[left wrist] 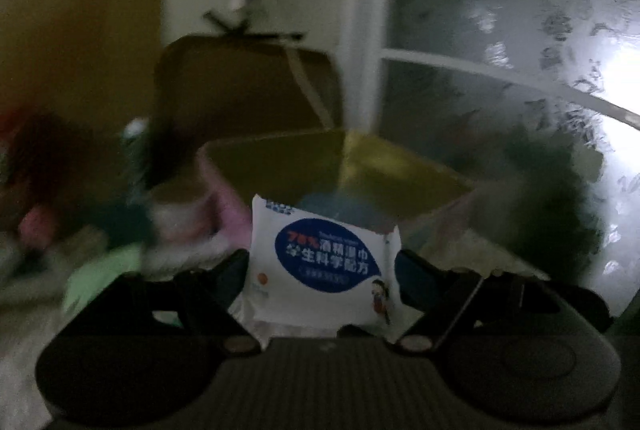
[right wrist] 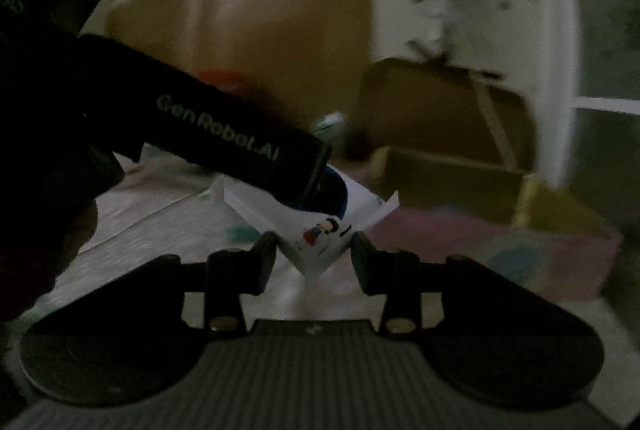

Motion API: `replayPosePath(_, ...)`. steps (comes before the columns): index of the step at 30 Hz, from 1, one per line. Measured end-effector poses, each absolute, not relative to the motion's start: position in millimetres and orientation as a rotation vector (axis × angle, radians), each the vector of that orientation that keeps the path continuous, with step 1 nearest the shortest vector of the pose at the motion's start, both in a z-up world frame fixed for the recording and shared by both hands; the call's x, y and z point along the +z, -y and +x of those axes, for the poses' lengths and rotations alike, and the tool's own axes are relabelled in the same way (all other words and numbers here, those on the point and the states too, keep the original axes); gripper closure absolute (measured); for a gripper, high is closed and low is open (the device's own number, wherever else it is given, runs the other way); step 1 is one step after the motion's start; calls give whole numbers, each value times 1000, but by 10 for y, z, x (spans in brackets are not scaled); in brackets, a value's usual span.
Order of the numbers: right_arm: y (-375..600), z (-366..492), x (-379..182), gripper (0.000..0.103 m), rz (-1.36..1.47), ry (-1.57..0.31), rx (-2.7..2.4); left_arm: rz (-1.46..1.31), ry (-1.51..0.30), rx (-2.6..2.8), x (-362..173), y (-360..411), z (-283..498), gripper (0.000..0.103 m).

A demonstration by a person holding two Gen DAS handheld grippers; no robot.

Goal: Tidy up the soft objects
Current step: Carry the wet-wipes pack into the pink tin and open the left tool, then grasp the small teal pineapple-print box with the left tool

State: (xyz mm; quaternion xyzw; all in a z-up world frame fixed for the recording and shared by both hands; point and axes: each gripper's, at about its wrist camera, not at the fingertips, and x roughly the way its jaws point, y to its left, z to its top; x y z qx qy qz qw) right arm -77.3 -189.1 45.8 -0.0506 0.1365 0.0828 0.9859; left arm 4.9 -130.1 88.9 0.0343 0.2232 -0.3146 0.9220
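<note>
Evidently the white wipes pack (left wrist: 320, 262) was carried by both tools at once. The left tool (left wrist: 320, 266) was clamped across the pack's width, a black finger (left wrist: 230, 276) pressed to each side, which kept the soft pouch upright with its blue label facing the camera. In the right wrist view the right tool (right wrist: 314, 250) had its fingers on either side of the pack's lower corner (right wrist: 316, 250); they looked to be touching it, though the dim, blurred picture left the firmness of that grip unclear.

The pack hung in the air just near of the open pink-and-yellow storage box (left wrist: 360, 166), probably its destination. The box's near rim lay just beyond the pack, so the load would need to clear that edge. Room above the box looked open; a white window frame (left wrist: 360, 30) stood close behind it, and loose soft items (left wrist: 104, 266) crowded the floor (right wrist: 160, 206) to the left.
</note>
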Motion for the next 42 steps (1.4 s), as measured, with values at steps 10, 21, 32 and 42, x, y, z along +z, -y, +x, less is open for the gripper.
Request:
replayPosePath(10,2584,-121,580,59,-30,-287,35,65,-507,-600,790,1918,804,17)
replayPosePath(21,2717,271,380,43,-20,-291,-143,10,-528,-545,712,1747,939,9)
replayPosePath(32,2422,-294,466,42,77,-227,-20,-41,-486,-419,622,637,233,7)
replayPosePath(42,1528,-98,341,42,-56,-408,312,-121,-608,-84,113,-434,335,9)
